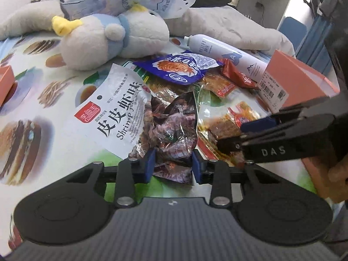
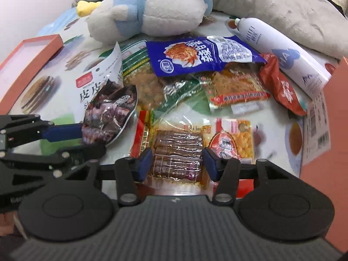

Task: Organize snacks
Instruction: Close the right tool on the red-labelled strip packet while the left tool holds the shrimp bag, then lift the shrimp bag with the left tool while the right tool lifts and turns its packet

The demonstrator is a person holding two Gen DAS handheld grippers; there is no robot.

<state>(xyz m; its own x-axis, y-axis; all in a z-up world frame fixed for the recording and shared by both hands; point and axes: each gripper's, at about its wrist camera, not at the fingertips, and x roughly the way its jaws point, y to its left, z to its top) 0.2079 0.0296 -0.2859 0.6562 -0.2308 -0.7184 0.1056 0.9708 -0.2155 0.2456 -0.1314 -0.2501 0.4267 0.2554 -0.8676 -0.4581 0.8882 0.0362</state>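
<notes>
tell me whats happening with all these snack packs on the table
A person with a gripper in each hand is sorting a pile of snacks. The left gripper has its fingers on either side of a dark foil candy bag. The right gripper straddles a clear pack of brown strips, fingers apart. A blue snack packet lies further back.

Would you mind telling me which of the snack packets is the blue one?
It is the blue packet lying at the far side of the pile, just before the plush toy; the other packets are white, red, green or clear.
</notes>
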